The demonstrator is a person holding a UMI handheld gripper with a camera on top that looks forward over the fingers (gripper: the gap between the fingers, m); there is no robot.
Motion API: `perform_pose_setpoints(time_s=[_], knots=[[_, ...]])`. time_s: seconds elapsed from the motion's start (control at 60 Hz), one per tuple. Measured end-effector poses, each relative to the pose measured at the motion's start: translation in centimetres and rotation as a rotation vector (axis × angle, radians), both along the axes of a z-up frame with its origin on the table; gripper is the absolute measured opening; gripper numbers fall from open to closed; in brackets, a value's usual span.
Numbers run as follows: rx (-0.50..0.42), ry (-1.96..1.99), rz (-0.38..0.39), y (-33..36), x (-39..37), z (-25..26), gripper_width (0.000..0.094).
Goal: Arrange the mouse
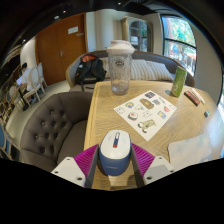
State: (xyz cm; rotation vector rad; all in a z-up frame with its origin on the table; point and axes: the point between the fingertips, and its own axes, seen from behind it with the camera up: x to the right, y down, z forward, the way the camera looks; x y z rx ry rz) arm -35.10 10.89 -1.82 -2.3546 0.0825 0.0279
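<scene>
1. A furnished room: a wooden table (112, 120) with a grey tufted sofa (48, 128) beside it, windows and a wooden door behind.
2. Landmark: the sticker sheet (146, 110) lying mid-table. Beyond it stands a clear tumbler (120, 68); off to its far side a green bottle (178, 82); on its near side, at the table's edge, the mouse (113, 152).
3. The gripper (113, 160) has its fingers drawn in against the mouse, a magenta pad (82, 160) pressing each flank.
4. Judgement: the mouse is grasped but not yet placed; carrying it to its spot and releasing remain.
</scene>
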Motion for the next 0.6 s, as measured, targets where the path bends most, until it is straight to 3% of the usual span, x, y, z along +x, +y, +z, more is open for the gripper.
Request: perform_pose_setpoints(time_s=[0.133,0.283,0.45,0.533,0.6], knots=[[-0.007,-0.006,0.003,0.2,0.1,0.0,0.0468],[-0.029,0.088,0.105,-0.2,-1.4,1.7,0.0407],[0.229,0.097,0.254,0.9,0.7,17.8,0.0406],[0.344,0.067,0.243,0.8,6.6,24.5,0.0408],[0.385,0.006,0.202,-0.3,13.0,26.0,0.0405]])
